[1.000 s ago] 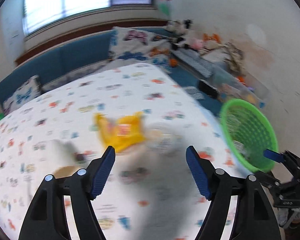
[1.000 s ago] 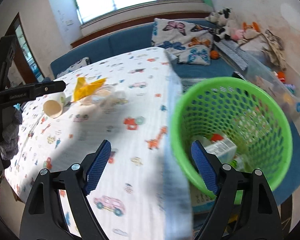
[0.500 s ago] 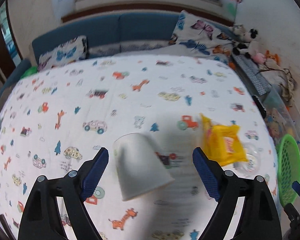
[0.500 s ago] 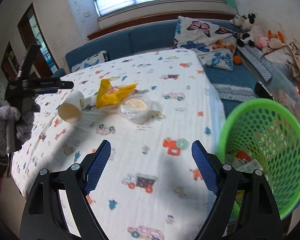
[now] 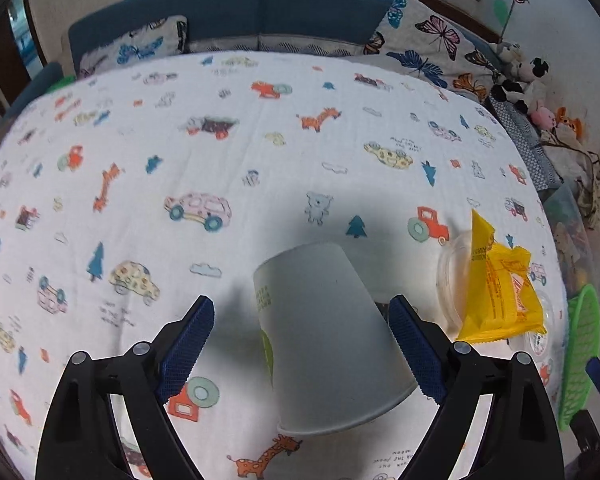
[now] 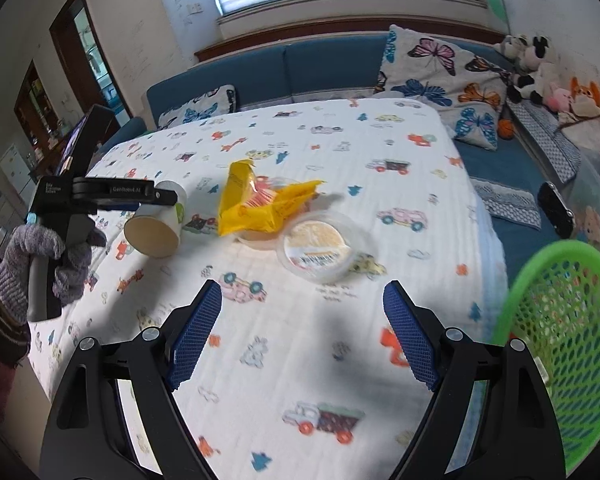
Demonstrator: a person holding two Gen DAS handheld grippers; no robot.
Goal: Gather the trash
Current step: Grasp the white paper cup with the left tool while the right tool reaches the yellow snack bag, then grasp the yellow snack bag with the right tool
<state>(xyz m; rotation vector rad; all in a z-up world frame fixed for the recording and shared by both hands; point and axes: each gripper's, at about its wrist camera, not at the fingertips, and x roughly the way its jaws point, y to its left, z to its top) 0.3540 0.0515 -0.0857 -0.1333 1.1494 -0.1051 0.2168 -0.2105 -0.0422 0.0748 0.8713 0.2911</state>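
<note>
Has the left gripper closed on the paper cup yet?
No, the left gripper is open, its fingers standing on either side of the paper cup lying on the table.

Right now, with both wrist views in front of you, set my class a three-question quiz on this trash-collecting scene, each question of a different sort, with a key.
1. True or false: the paper cup stands upright on the tablecloth.
2. Multiple choice: the yellow wrapper lies on top of A) the green basket B) a clear plastic container C) a butterfly pillow.
3. Fill in: the left gripper is open around the ____.

Key: 1 false, it lies on its side with the mouth toward the left wrist camera. 2 B. 3 paper cup; the right gripper is open and empty.
</note>
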